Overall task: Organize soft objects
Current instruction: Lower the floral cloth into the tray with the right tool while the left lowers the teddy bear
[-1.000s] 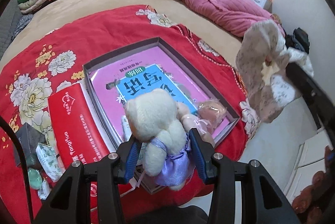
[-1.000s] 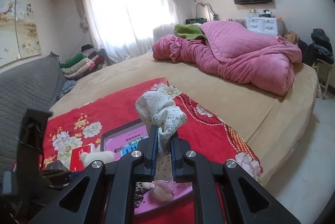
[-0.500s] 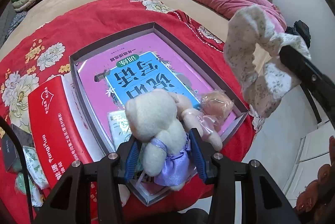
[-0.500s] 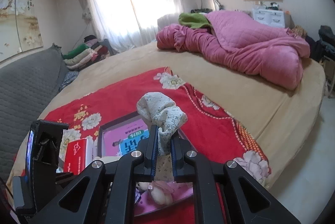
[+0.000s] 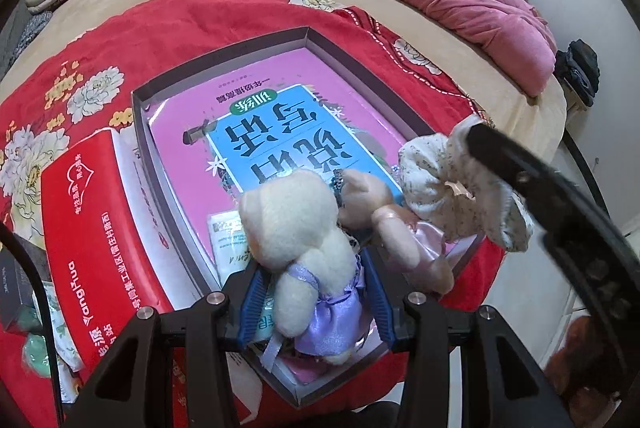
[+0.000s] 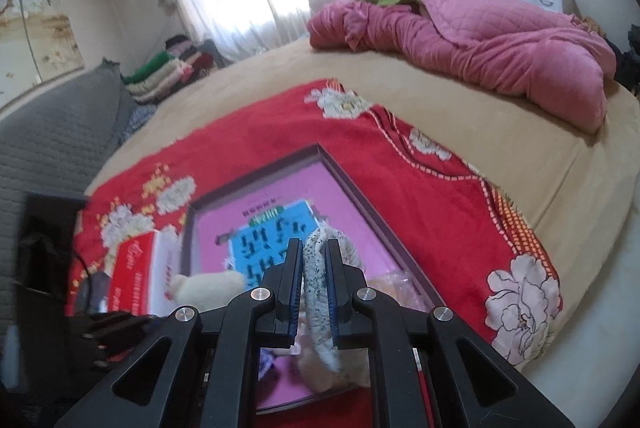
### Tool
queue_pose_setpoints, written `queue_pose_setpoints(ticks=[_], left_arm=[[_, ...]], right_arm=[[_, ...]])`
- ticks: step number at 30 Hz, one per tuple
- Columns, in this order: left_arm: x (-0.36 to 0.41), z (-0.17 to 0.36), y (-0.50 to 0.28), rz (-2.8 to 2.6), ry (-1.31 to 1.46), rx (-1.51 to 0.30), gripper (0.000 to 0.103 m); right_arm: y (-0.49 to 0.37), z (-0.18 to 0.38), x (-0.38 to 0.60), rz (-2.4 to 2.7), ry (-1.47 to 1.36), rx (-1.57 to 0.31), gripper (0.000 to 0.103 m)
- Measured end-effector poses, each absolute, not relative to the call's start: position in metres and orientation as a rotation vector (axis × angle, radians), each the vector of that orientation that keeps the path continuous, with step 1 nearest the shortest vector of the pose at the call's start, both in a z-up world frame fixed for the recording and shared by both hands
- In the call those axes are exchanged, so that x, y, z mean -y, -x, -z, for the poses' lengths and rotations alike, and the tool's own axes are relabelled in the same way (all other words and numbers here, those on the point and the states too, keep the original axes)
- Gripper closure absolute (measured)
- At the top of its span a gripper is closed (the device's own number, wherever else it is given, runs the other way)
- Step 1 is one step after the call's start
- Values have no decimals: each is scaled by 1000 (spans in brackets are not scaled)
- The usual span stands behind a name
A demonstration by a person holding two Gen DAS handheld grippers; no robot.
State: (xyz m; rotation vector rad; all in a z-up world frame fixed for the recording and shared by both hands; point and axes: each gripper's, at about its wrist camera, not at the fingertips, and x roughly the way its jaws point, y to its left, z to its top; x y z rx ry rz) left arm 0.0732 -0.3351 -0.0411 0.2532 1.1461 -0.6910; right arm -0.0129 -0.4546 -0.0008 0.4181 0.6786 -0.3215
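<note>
My left gripper (image 5: 316, 292) is shut on a cream teddy bear in a purple dress (image 5: 296, 228), held low over the near end of a shallow grey box (image 5: 138, 116). A tan bear in a pink dress (image 5: 384, 224) lies in the box beside it, on a pink book (image 5: 260, 100). My right gripper (image 6: 314, 252) is shut on a floral cloth bundle (image 6: 316, 280). In the left wrist view that floral cloth bundle (image 5: 452, 188) hangs over the box's near right corner, touching the tan bear.
The box sits on a red flowered blanket (image 5: 180, 20) on a tan bed. A red tissue pack (image 5: 80, 228) lies against its left side, with small packets (image 5: 40, 340) beyond. A pink quilt (image 6: 500, 40) is heaped at the far side. The bed edge and floor lie right.
Both grippers have come down toward the box. The floral cloth moved from high at the right down to the box's near right corner. The cream bear sank closer to the book.
</note>
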Motion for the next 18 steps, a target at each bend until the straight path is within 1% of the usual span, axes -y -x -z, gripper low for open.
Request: queue_pose_setpoints(ticks=[6, 9, 12, 14, 16, 18], left_arm=[[338, 42, -76, 702, -253, -1148, 56], [340, 44, -76, 706, -257, -1152, 56], [342, 43, -76, 721, -253, -1152, 56], [342, 43, -76, 725, -250, -1152, 55], [343, 44, -76, 725, -252, -1154, 55], [344, 44, -75, 727, -252, -1154, 55]], right_arm=[[-1, 20, 467, 368, -401, -719, 91], [-11, 33, 472, 378, -400, -757, 82], [-13, 39, 474, 404, -395, -769, 69], [-10, 39, 475, 388, -398, -757, 64], [-8, 36, 474, 393, -388, -749, 49], [-5, 35, 475, 392, -395, -739, 45]])
